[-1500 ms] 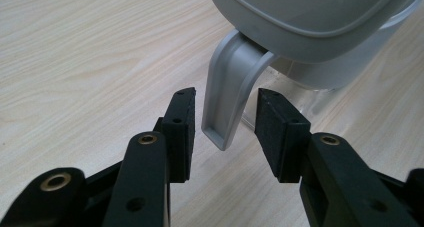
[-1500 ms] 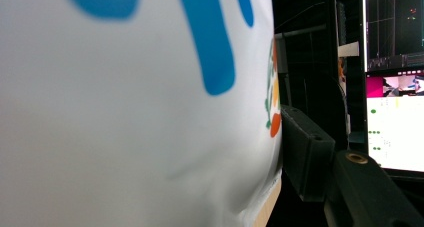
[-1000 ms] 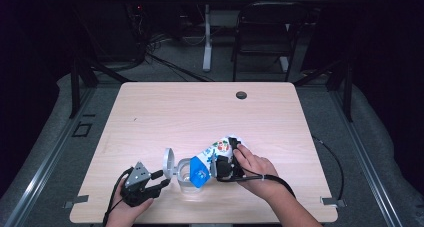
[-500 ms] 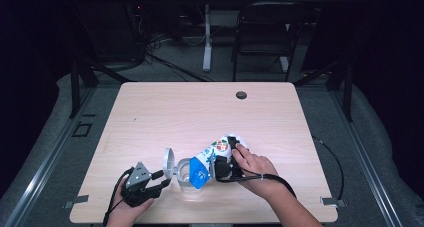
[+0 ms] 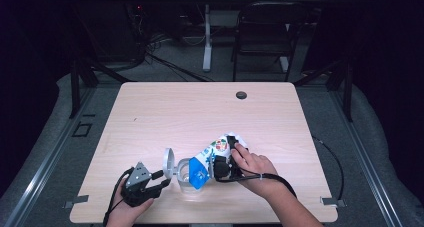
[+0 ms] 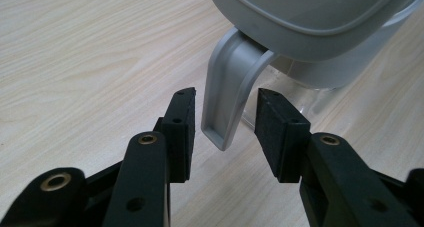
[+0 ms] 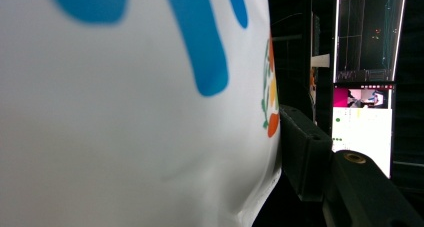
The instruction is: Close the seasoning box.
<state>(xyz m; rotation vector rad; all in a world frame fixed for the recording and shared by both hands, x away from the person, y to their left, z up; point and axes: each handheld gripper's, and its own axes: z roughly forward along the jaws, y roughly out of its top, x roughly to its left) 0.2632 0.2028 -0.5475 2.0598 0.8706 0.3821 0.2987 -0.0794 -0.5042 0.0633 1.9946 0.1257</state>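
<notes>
Almost nothing has shifted over the last second: the clear jar point(image 5: 187, 179) sits in the same spot near the front edge of the wooden table point(image 5: 200, 112), its grey lid point(image 5: 169, 163) hinged up on the jar's left side. The right gripper point(image 5: 222, 162), just right of the jar, stays clamped on a white and blue pouch point(image 5: 212, 154), tilted with its lower end over the jar's mouth. The left gripper point(image 6: 225, 124) waits left of the jar, jaws apart on either side of the lid's grey tab point(image 6: 230, 102), not touching it. This steadiness suggests pouring is under way; whether anything is flowing cannot be made out.
</notes>
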